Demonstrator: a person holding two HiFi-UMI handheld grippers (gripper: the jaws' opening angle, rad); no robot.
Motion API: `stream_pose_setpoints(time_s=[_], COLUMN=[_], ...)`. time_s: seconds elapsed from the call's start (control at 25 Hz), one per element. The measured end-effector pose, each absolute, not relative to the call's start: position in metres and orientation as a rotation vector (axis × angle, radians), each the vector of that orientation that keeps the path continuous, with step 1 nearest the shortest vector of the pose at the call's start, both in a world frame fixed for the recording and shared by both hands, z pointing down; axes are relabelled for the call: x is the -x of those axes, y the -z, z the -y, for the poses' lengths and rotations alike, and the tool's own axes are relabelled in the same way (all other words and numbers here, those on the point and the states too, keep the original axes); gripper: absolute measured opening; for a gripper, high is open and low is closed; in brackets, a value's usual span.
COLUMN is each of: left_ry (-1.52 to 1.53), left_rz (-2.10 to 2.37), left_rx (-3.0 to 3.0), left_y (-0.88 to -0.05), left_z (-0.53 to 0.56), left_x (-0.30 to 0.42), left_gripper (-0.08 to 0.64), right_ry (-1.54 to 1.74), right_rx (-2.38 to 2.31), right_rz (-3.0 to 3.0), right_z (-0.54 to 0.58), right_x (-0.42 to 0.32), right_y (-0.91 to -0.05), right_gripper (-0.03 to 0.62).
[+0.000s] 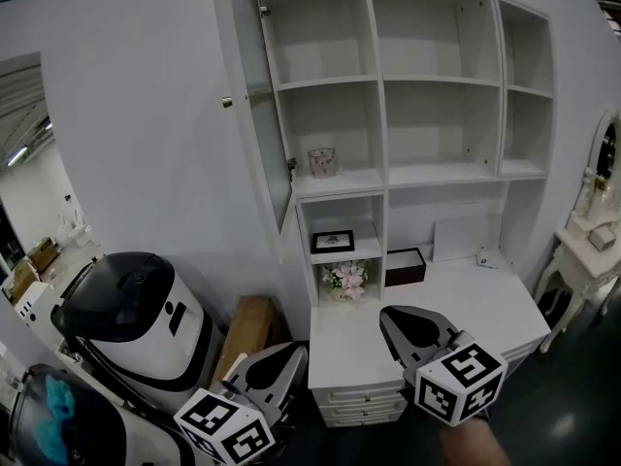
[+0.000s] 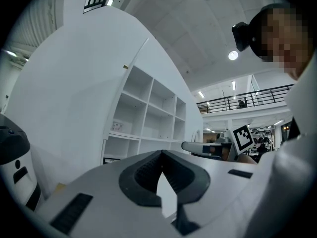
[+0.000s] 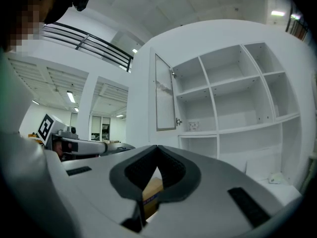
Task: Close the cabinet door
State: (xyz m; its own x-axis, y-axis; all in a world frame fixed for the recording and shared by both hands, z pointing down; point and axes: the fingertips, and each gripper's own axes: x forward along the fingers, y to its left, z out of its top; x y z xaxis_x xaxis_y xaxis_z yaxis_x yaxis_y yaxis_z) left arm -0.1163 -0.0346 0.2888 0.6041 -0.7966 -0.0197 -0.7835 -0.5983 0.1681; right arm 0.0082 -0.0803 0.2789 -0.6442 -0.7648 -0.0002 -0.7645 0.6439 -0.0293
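Cabinet (image 1: 380,76) with its door (image 1: 254,85) swung wide open at the upper left corner.
The left gripper (image 1: 296,349) and right gripper (image 1: 388,314) are held low, well apart from the door, with jaws pressed together on nothing. If shoved hard, the door could be slammed and the jar (image 1: 323,162) near the shelf's front edge rattled.

Left hand-held gripper (image 1: 287,353) and right hand-held gripper (image 1: 400,316) in pale grey wedge-shaped shells, dark ribbed pads (image 2: 148,170) lining the jaws, black slots on top, 2 white marker cubes (image 1: 460,380) with black squares, person's white top (image 2: 299,118), black head camera (image 2: 242,33)
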Motion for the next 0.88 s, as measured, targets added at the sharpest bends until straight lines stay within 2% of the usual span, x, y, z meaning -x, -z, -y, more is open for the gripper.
stream_pose_setpoints(time_s=[0.88], left_ry=[0.15], left_rz=[1.493], left_rx=[-2.603], left_y=[-0.29], left_z=[0.07], left_x=[0.09], left_gripper=[0.003], right_ry=[0.028], right_rx=[1.143], right_rz=[-2.914], right_z=[0.134], right_x=[-0.026], right_y=[-0.277], right_gripper=[0.005])
